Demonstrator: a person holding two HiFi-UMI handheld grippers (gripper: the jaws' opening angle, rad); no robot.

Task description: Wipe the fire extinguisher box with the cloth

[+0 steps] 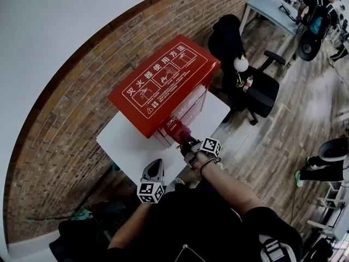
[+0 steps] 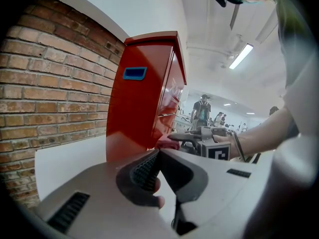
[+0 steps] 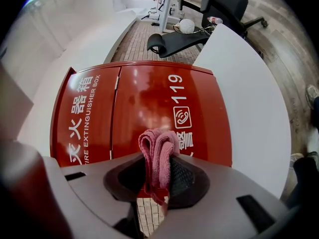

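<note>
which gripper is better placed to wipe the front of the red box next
Right. The right gripper is shut on the pink cloth, close to the front of the fire extinguisher box. The left gripper is shut with nothing in it, farther back.

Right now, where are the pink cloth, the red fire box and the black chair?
pink cloth (image 3: 158,151): right gripper view, its folded top end.
fire extinguisher box (image 1: 163,78): head view, its labelled red top panel.
black office chair (image 1: 263,94): head view, its seat.
</note>
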